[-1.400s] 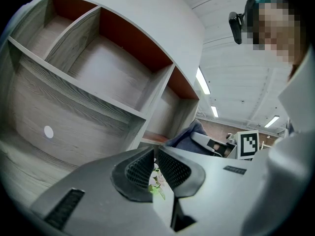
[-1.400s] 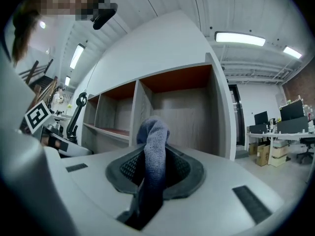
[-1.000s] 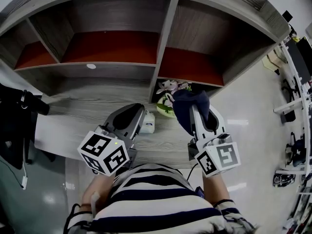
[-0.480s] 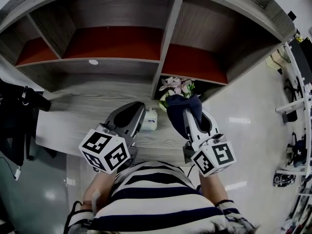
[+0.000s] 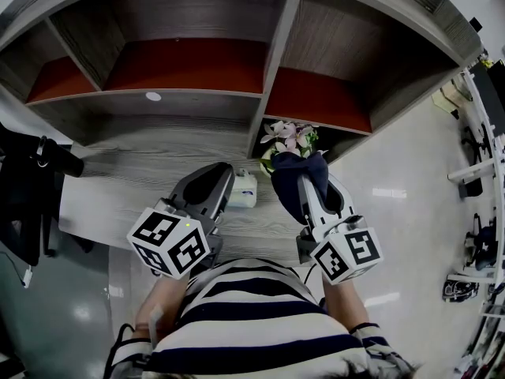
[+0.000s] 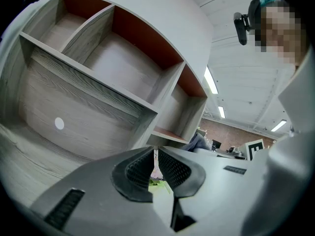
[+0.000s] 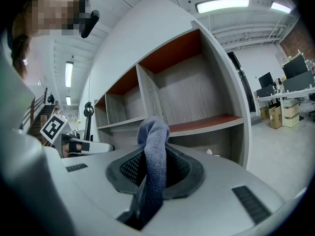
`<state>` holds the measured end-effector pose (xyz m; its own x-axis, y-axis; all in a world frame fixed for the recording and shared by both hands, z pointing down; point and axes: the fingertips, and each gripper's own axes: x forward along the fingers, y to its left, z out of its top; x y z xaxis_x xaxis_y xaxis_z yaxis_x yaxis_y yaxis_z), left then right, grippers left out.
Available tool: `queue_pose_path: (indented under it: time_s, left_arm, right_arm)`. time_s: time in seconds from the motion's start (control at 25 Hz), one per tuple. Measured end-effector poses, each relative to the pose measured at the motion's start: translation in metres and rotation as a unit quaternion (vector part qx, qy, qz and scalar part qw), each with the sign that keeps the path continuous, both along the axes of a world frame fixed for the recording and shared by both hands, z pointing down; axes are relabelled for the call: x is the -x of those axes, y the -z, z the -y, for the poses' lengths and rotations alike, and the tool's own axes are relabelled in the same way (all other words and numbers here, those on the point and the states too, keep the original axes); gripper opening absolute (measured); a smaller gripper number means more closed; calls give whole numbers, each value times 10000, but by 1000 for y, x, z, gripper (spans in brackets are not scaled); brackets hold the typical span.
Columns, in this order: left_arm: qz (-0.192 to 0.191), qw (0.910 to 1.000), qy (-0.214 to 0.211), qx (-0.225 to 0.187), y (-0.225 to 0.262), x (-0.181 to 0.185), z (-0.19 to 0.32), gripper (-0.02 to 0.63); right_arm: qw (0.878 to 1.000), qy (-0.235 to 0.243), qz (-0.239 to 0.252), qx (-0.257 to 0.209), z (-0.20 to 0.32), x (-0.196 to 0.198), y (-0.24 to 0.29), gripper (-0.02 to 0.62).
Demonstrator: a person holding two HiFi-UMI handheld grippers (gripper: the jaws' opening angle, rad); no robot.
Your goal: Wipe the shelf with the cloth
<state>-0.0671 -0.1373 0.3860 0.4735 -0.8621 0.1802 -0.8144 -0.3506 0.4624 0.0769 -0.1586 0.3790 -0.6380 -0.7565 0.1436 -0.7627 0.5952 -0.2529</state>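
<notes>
Blue cloth (image 5: pixel 293 176) is clamped in your right gripper (image 7: pixel 153 157); the gripper's own view shows both pads pressed against the fabric, a bunched fold standing up above them and the rest trailing back down the slot. Your left gripper (image 6: pixel 155 154) has its pads drawn almost together with nothing between them, only a thin slit of background showing through; it hangs over the wood-grain table (image 5: pixel 134 181), just beside a small white box (image 5: pixel 243 191). From the head view the cloth hangs in front of the shelf (image 5: pixel 278 50), near the flowers (image 5: pixel 287 136) that stand at the mouth of the lower right compartment; whether fabric touches the petals you cannot tell from here. No view shows the cloth against any board, so I judge the wiping itself as not yet started: the pick-up is done, and every board of the shelf is left. The flowers sit where the nearest stroke would pass, so a careless sweep could knock them; the open compartments above look like the easier place to begin.
</notes>
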Motion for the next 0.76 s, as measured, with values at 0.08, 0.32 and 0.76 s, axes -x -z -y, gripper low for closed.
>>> queue_pose_path:
  time_s: [0.08,0.32,0.76]
  left_arm:
    - [-5,10000,-2,3,0,0,-1,38]
    - [-10,10000,-4,12,0,2,-2,38]
    - [-30,10000,-17,40,-2,0,-2,38]
  right_arm:
    - [10000,-3,18,21,0,0,0,80]
    - [10000,37,16,4,-1,3,2,80]
    - [10000,34,46,29,-1,2,3,80]
